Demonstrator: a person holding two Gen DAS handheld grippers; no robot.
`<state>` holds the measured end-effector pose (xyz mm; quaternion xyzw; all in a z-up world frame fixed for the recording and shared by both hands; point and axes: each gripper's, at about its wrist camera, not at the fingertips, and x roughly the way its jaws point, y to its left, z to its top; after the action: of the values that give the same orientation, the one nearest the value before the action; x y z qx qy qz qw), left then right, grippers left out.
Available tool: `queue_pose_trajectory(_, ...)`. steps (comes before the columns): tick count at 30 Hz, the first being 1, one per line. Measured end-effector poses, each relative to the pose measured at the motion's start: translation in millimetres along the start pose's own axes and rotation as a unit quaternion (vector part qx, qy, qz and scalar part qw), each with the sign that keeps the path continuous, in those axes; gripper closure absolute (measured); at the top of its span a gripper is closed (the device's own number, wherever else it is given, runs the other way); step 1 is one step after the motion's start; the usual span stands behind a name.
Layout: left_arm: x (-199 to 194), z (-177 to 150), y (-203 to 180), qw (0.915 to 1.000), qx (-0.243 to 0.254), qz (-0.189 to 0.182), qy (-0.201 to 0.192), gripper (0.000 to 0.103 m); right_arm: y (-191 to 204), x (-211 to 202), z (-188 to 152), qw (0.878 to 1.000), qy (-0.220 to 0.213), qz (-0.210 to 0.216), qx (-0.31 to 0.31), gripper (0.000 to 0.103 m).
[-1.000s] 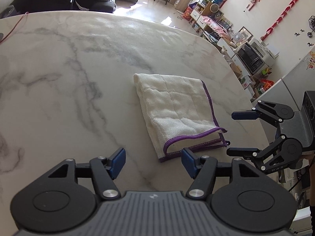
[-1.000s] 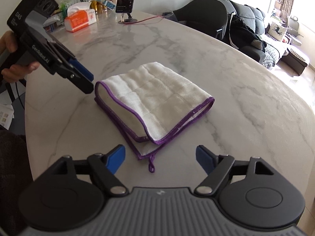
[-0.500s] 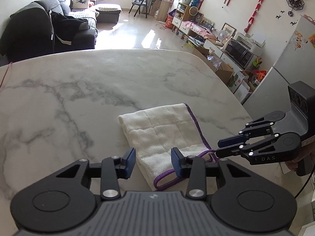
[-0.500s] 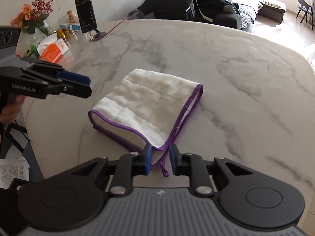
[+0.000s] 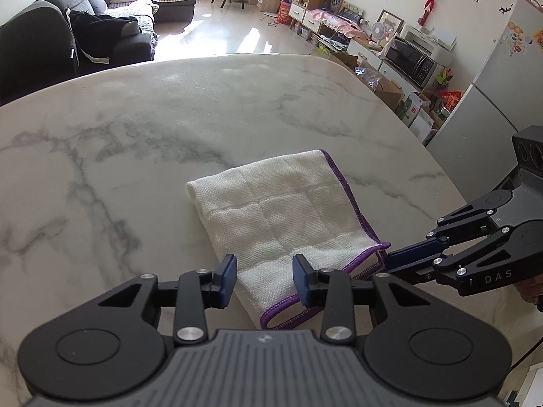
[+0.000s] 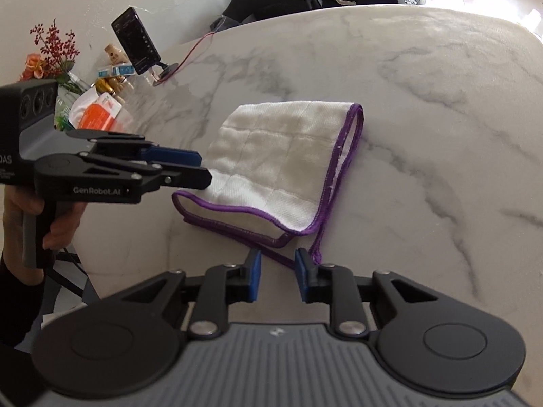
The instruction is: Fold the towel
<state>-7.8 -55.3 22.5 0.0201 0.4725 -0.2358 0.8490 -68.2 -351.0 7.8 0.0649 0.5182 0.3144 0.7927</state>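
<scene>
White, purple-edged folded towel [image 5: 285,213] lies on the marble counter [image 5: 135,142]. Its near corner sits between the left gripper's [image 5: 265,281] narrowed jaws, seemingly unpinched. The right gripper's [image 6: 278,276] jaws, just reopened slightly, flank the hanging loop [image 6: 317,254].

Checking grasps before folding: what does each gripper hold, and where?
Nothing gripped yet: left gripper and right gripper, jaws just closing, straddle the towel's near corners without pinching.
</scene>
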Motion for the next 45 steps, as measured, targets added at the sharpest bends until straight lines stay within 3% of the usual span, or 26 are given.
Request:
queue_pose_trajectory(11, 6, -7, 7, 0.9999, -0.006, -0.004, 0.008, 0.066, 1, 6, 9, 0.999, -0.013, 0.018, 0.03, 0.078)
queue_pose_trajectory(15, 5, -7, 8, 0.9999, -0.007, -0.007, 0.009, 0.066, -2, 6, 8, 0.998, -0.013, 0.028, 0.047, 0.065)
queue_pose_trajectory(20, 5, -8, 7, 0.9999, -0.004, -0.007, 0.011, 0.066, -4, 1, 7, 0.998, -0.025, 0.025, 0.06, 0.065)
queue_pose_trajectory(24, 5, -8, 6, 0.9999, -0.003, -0.006, 0.011, 0.066, -6, 3, 8, 0.996, -0.034, 0.018, 0.075, 0.07)
queue_pose_trajectory(26, 5, -8, 6, 0.9999, -0.003, -0.006, 0.01, 0.066, -7, 5, 8, 0.996, -0.037, 0.015, 0.077, 0.078)
queue_pose_trajectory(27, 5, -8, 6, 0.9999, -0.003, -0.006, 0.009, 0.066, -7, 5, 8, 0.996, -0.039, 0.013, 0.077, 0.087)
queue_pose_trajectory(30, 2, -8, 6, 0.9999, -0.004, -0.008, 0.007, 0.066, -6, 4, 8, 0.996, -0.045, 0.012, 0.075, 0.094)
queue_pose_trajectory(39, -12, -1, -2, 0.9997, 0.001, -0.021, -0.012, 0.066, -2, -18, 8, 0.996, -0.073, 0.007, 0.058, 0.096)
queue_pose_trajectory(45, -5, 0, -9, 0.9996, 0.013, -0.024, -0.005, 0.066, -8, -15, -2, 0.996, -0.061, 0.001, 0.066, 0.097)
